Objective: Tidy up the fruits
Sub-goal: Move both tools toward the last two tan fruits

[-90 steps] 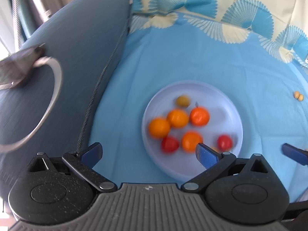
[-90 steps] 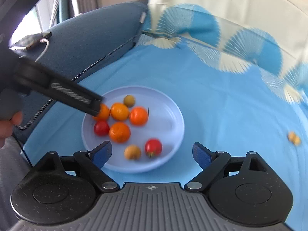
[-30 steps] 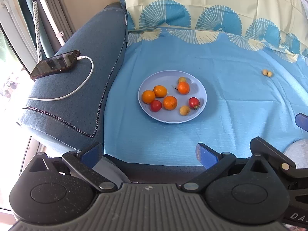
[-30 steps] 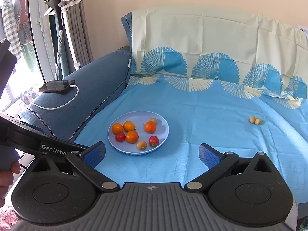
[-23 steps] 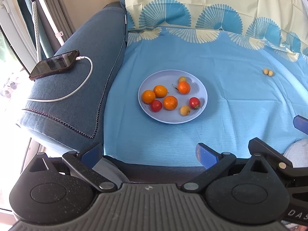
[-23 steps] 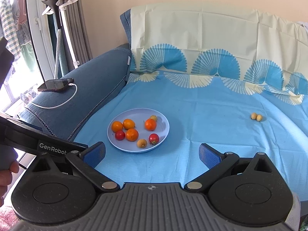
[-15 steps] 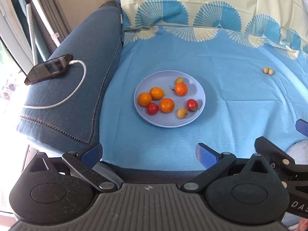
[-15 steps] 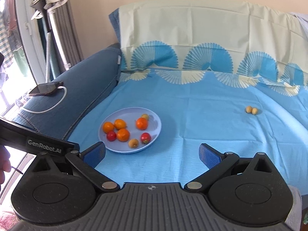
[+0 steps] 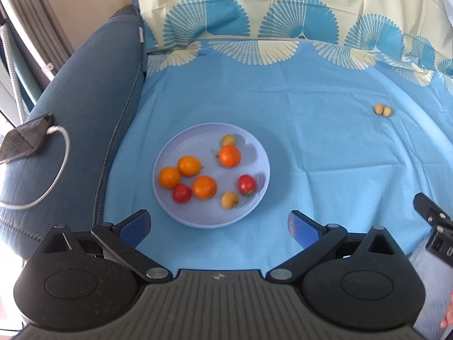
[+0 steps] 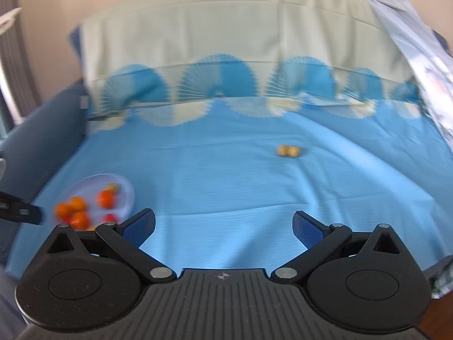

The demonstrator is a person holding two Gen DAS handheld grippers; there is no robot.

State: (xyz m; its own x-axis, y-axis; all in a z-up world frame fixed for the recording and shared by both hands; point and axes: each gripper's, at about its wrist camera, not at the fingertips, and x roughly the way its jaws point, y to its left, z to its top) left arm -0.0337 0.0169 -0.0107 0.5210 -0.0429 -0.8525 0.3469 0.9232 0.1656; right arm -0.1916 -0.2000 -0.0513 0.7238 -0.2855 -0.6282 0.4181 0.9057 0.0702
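Note:
A pale blue plate (image 9: pixel 198 215) on the blue sheet holds several small fruits: orange ones (image 9: pixel 204 187), red ones (image 9: pixel 247 184) and yellowish ones (image 9: pixel 229 200). Two small tan fruits (image 9: pixel 382 110) lie loose on the sheet to the far right; they also show in the right wrist view (image 10: pixel 288 150). My left gripper (image 9: pixel 219 225) is open and empty, just short of the plate's near rim. My right gripper (image 10: pixel 223 225) is open and empty above bare sheet, with the plate (image 10: pixel 124 187) at its lower left.
A dark blue sofa arm (image 9: pixel 85 90) borders the sheet on the left, with a phone (image 9: pixel 27 137) and white cable (image 9: pixel 61 164) on it. The cloth-covered backrest (image 9: pixel 283 8) rises behind. The other gripper's body (image 9: pixel 433 226) shows at the right edge.
Both grippers pulled back from the plate earlier. In the last half second the left one moved closer to the plate, and the right one swung right, towards the two loose tan fruits.

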